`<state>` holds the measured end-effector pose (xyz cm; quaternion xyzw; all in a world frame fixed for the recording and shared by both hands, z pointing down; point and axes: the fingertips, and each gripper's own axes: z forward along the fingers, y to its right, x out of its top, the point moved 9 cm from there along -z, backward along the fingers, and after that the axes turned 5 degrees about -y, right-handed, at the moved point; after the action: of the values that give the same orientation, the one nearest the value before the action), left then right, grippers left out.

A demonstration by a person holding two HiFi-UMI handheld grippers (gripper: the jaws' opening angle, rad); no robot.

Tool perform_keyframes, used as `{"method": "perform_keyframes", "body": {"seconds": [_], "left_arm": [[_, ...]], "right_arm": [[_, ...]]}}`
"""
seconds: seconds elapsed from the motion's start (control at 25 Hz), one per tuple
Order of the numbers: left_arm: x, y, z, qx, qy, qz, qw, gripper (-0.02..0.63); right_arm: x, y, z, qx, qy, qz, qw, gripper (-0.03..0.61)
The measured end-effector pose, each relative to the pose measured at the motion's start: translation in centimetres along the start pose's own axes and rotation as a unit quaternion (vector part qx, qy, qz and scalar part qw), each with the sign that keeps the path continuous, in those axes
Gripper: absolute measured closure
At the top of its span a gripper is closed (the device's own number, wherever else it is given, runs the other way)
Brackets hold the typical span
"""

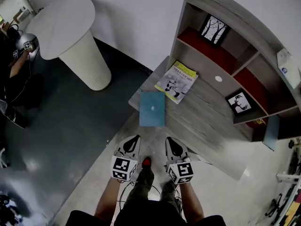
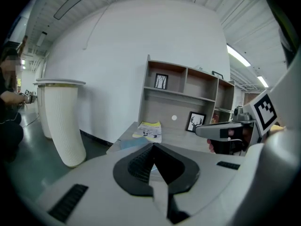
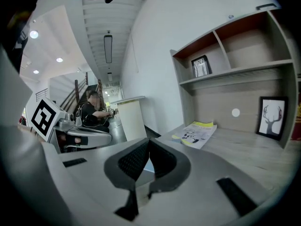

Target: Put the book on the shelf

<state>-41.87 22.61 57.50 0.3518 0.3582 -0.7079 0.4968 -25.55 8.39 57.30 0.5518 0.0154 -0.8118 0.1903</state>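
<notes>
**Both grippers shut and empty, short of the book on the desk**

*Head view.* The left gripper (image 1: 134, 139) and right gripper (image 1: 170, 141) sit side by side, each with its jaws pressed together on nothing. The blue book (image 1: 152, 108) lies flat on the desk (image 1: 211, 121), ahead of the tips and between the two, touching neither. A yellow booklet (image 1: 177, 81) lies beyond it, ahead and right of the right jaws. The shelf (image 1: 225, 4) stands further ahead, to the right. A white pedestal (image 1: 77, 36) stands well to the left of the left jaws.

*Left gripper view.* The pads (image 2: 141, 164) meet tip to tip, with nothing between them. The book (image 2: 130, 142) shows just past the tips, slightly left, with the booklet (image 2: 148, 130) and shelf (image 2: 202, 81) behind it. The right gripper (image 2: 202, 131) lies to the right.

*Right gripper view.* The jaws are closed and empty. The booklet (image 3: 197, 133) lies ahead and right of the tips, and the shelf (image 3: 244, 69) rises above it. The left gripper (image 3: 106, 136) lies to the left.
</notes>
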Motion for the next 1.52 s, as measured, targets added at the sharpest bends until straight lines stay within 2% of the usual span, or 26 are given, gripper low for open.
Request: {"method": "perform_keyframes", "body": {"seconds": [0.36,0.64,0.84,1.0,1.08,1.28,1.36,1.52], "left_arm": [[-3.2,-3.0,4.1,-0.015,-0.026,-0.027,0.9992,0.611],[-5.2,-4.9,6.7,-0.012,-0.048,-0.040,0.9980,0.611],[-6.2,-6.4,8.1,-0.007,-0.057,-0.102,0.9931,0.611],[-7.0,-7.2,10.0,-0.026,-0.075,-0.149,0.9856,0.611],[-7.4,-7.4,11.1,-0.046,-0.088,-0.166,0.9811,0.518],[-8.4,-8.1,13.8,-0.056,-0.115,-0.199,0.9715,0.364],[-8.6,-8.3,14.7,-0.060,-0.124,-0.207,0.9685,0.337],[-9.0,-8.5,16.1,-0.062,-0.139,-0.212,0.9654,0.327]], "right_arm": [[-3.9,0.7,4.7,0.003,-0.038,0.018,0.999,0.549],[-5.5,1.0,7.1,0.005,-0.055,0.023,0.998,0.549],[-6.2,1.2,7.4,0.004,-0.069,0.021,0.997,0.549],[-6.8,1.9,7.2,-0.002,-0.080,0.026,0.996,0.549],[-6.9,2.2,7.1,-0.004,-0.085,0.025,0.996,0.549],[-7.2,3.0,7.2,-0.008,-0.093,0.026,0.995,0.549],[-7.4,3.1,7.3,-0.006,-0.096,0.024,0.995,0.549],[-7.8,3.4,7.6,-0.006,-0.102,0.025,0.994,0.549]]}}
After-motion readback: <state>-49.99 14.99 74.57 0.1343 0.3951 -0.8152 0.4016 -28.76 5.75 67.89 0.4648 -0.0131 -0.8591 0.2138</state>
